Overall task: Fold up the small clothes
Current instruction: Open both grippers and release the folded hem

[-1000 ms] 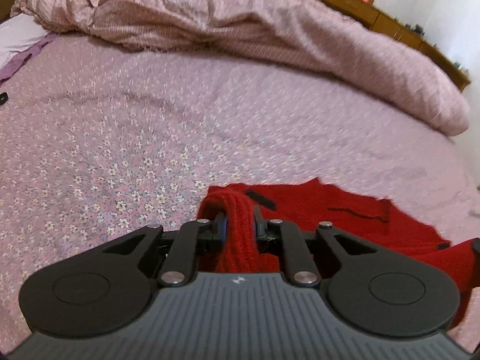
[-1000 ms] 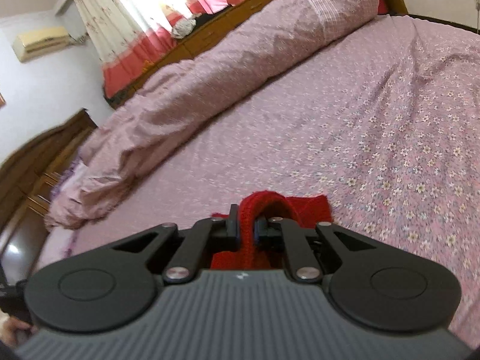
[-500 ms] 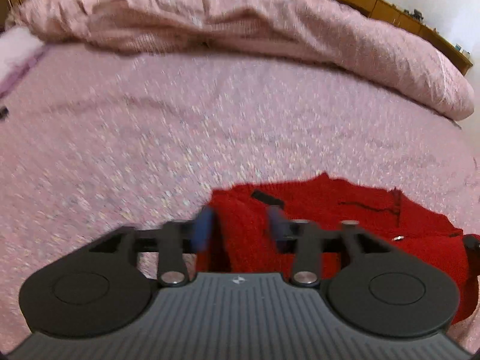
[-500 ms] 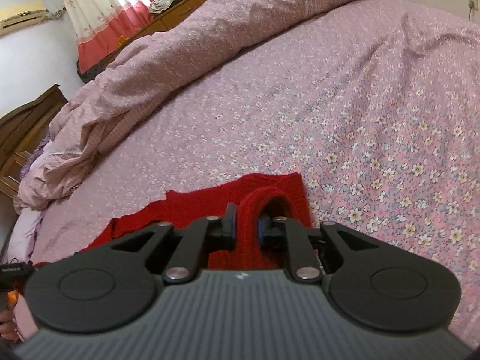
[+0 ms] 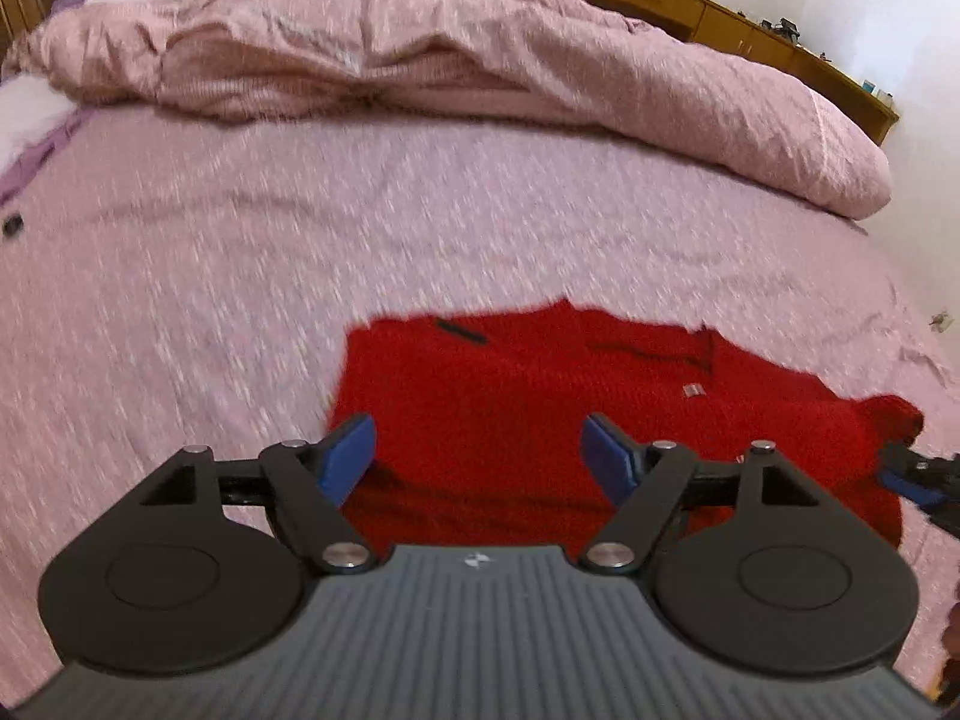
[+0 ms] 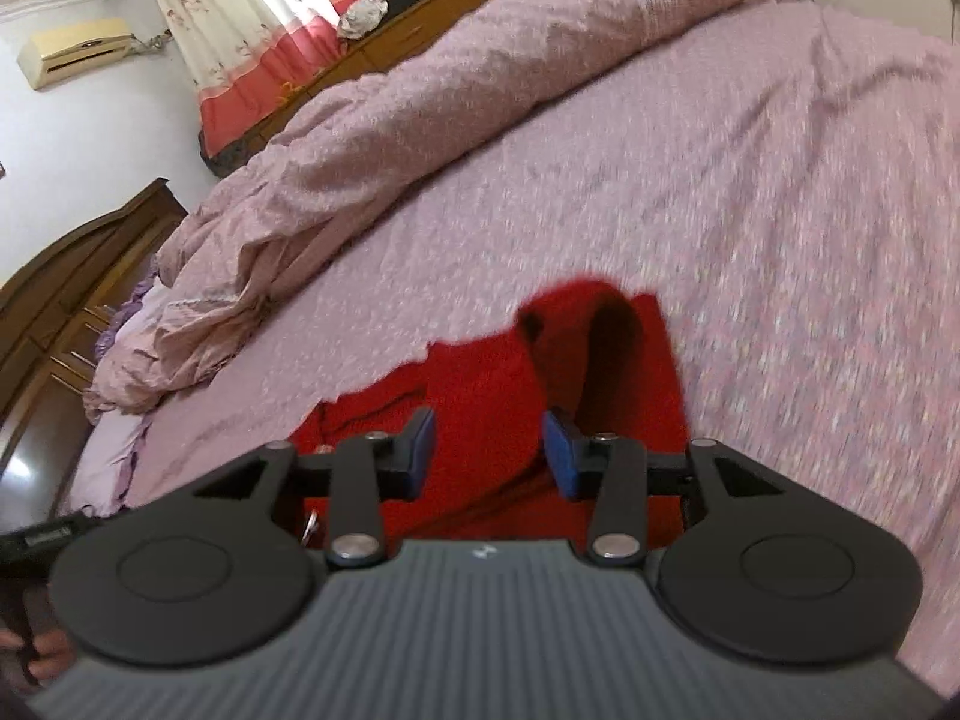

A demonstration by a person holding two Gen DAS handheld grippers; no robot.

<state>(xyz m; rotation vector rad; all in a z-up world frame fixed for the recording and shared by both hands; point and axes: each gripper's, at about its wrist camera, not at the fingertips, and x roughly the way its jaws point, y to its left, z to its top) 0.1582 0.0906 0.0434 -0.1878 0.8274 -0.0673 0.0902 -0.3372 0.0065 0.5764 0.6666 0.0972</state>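
Note:
A small red knitted garment [image 5: 540, 402] lies folded and flat on the pink flowered bedsheet [image 5: 240, 276]. My left gripper [image 5: 477, 450] is wide open just above its near edge, holding nothing. In the right wrist view the same garment [image 6: 480, 396] lies under my right gripper [image 6: 487, 450], which is open with its blue pads apart. A raised loop of red knit [image 6: 576, 312] stands up just past the right gripper's fingertips, free of the pads. The right gripper's tip [image 5: 912, 477] shows at the garment's right corner in the left wrist view.
A rumpled pink duvet [image 5: 480, 60] lies along the far side of the bed, also in the right wrist view [image 6: 480, 90]. Wooden cabinets [image 5: 750, 36] and a headboard [image 6: 72, 276] line the walls. A small dark object [image 5: 12, 222] lies on the sheet at far left.
Both grippers held folds of the red knit a second ago. Both have opened and let go, the left first. The garment now lies flatter and both grippers have drawn back.

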